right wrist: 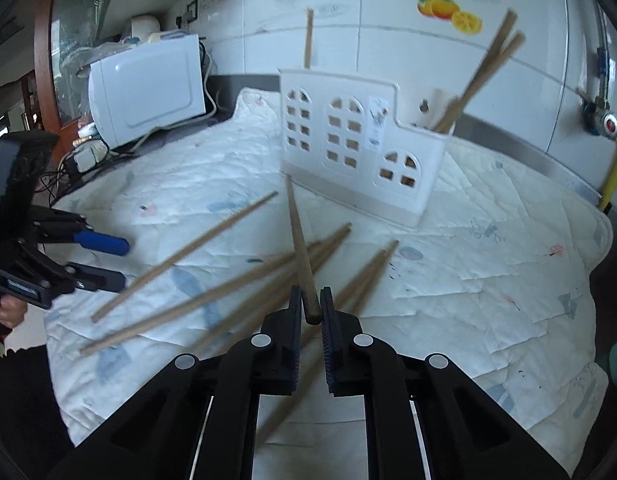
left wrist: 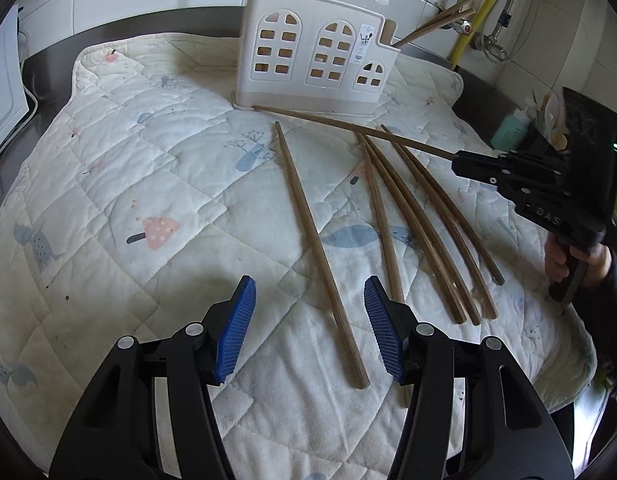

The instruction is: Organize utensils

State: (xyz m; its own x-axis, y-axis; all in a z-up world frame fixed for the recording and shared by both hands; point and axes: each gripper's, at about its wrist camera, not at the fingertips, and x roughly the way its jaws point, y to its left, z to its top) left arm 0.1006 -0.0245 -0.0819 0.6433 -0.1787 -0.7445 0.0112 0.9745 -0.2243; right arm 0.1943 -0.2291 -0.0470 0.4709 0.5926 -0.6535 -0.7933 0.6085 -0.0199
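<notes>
A white house-shaped utensil holder [left wrist: 312, 56] [right wrist: 360, 140] stands upright at the back of a quilted mat [left wrist: 148, 200] and has three chopsticks [right wrist: 476, 76] in it. Several brown chopsticks [left wrist: 420, 224] [right wrist: 212, 296] lie loose on the mat in front of it. My right gripper [right wrist: 310, 312] [left wrist: 460, 158] is shut on one chopstick [right wrist: 300, 248] [left wrist: 348, 128] held above the mat, its tip near the holder's base. My left gripper [left wrist: 308, 328] [right wrist: 120, 260] is open and empty, over the near end of a single chopstick [left wrist: 320, 256].
A white microwave [right wrist: 148, 84] with cables stands left of the mat on the dark counter. A tiled wall, a yellow pipe [left wrist: 480, 8] and a tap valve [right wrist: 604, 120] are behind the holder. Bottles [left wrist: 508, 128] stand at the right.
</notes>
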